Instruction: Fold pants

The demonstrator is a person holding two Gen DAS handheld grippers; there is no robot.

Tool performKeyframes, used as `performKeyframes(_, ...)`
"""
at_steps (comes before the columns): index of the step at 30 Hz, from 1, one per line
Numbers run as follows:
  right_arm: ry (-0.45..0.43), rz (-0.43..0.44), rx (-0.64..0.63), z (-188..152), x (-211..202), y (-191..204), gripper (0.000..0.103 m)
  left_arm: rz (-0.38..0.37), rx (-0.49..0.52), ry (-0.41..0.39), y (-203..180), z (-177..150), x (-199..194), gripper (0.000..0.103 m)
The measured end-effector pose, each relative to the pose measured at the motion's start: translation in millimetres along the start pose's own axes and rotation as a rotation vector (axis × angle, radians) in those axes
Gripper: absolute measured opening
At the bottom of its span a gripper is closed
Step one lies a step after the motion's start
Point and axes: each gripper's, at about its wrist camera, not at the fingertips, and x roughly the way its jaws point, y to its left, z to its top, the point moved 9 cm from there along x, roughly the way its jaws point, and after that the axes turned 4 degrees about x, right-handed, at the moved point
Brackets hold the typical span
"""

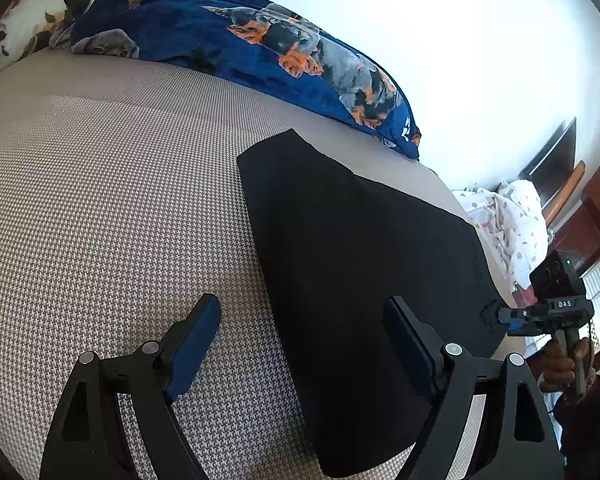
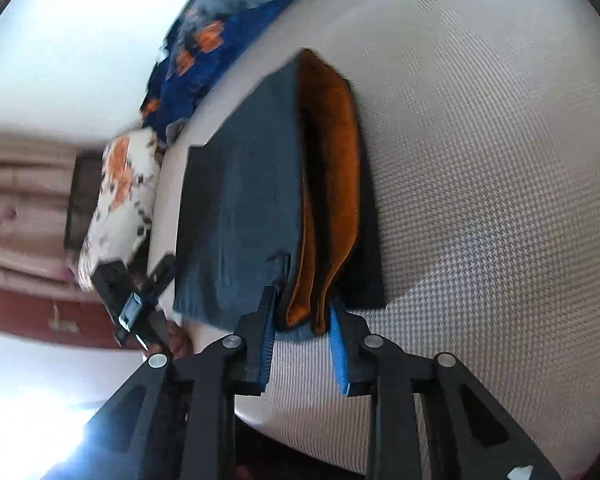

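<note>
Dark folded pants [image 1: 360,240] lie flat on the bed's houndstooth cover [image 1: 100,200]. My left gripper [image 1: 302,304] hangs open over their near left edge, one finger above the cover, the other above the cloth, nothing gripped. In the right wrist view the pants [image 2: 240,200] show a lifted top layer and an orange lining [image 2: 332,160]. My right gripper [image 2: 302,300] is shut on the bunched near edge, with dark and orange cloth pinched between its blue pads. The right gripper [image 1: 496,314] also shows at the pants' right side, held by a hand [image 1: 560,364].
A blue dog-print blanket [image 1: 220,40] is heaped along the bed's far side by the white wall. A flowered pillow [image 1: 16,28] lies at the far left, and white spotted bedding [image 1: 508,220] sits past the bed's right end. Bare cover stretches left of the pants.
</note>
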Motion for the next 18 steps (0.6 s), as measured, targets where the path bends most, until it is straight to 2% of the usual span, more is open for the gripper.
performKeyframes(3, -0.038, 0.036, -0.026, 7.5, 2.1, 10.2, 0.020, 0.019, -0.015, -0.012, 5.0, 2.4, -0.4, 0.084)
performKeyframes(5, -0.091, 0.156, -0.069, 13.3, -7.7, 35.2, 0.018, 0.015, -0.055, -0.029, 12.9, 3.5, -1.6, 0.084)
performKeyframes(6, -0.122, 0.172, -0.102, 15.5, -14.4, 43.6, 0.017, 0.007, -0.074, -0.032, 16.1, 3.4, -1.3, 0.084)
performKeyframes(8, -0.130, 0.152, -0.095, 17.5, -17.3, 35.0, 0.017, -0.008, -0.100, -0.039, 20.6, 3.4, -2.5, 0.084)
performKeyframes(11, -0.097, 0.043, -0.014, 12.5, -4.0, -13.2, 0.016, -0.010, -0.097, -0.046, 21.2, 2.2, -1.6, 0.087)
performKeyframes(12, -0.098, 0.067, 0.007, 10.1, -2.5, -20.8, 0.015, -0.006, -0.087, -0.045, 19.2, 1.7, -0.7, 0.088)
performKeyframes(14, -0.110, 0.082, 0.017, 13.3, -4.4, -19.9, 0.015, 0.012, -0.067, -0.040, 16.2, 1.7, 1.6, 0.090)
performKeyframes(18, -0.116, 0.023, -0.065, 16.4, -5.3, -5.6, 0.022, 0.028, -0.028, -0.025, 10.5, -0.2, 3.2, 0.090)
